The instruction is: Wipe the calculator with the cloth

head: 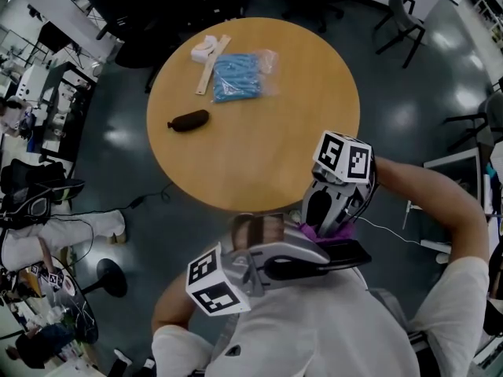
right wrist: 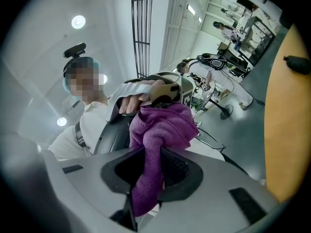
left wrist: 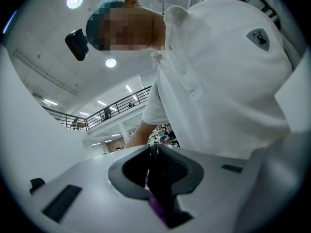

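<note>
Calculator (head: 350, 251) is off the tabletop altogether, held in the air close to the person's chest, just past the near edge of the round tabletop (head: 251, 171). The left gripper (left wrist: 156, 176) is clamped on it: in the left gripper view a thin dark slab stands edge-on between the jaws, with the pads pressed on both faces. The right gripper (right wrist: 153, 171) is grasping the purple cloth (right wrist: 163, 127), a bunched wad bulging out past the jaws with a tail hanging down between them.

In the head view the two come together, with the cloth right up beside the dark slab at the left gripper's jaws. Whether it presses on the face or only sits near it, I can't tell. My read is that the wiping stroke is the step in hand, or just about to start. The next move calls for a steady hold on the left while the right drags the wad across the calculator's face, firm enough to clean but not so hard that the slab twists out of the grip.

That tabletop is pale wood. Toward its far edge lie a blue packet (head: 236, 77) in a clear bag, a wooden ruler (head: 212, 65) and a white roll (head: 206, 48), and a dark oblong thing (head: 189, 120) sits near the left edge. All round is a dark glossy floor (head: 409, 116), with black chairs (head: 401, 18) beyond and cluttered desks (head: 39, 77) off to the left.
</note>
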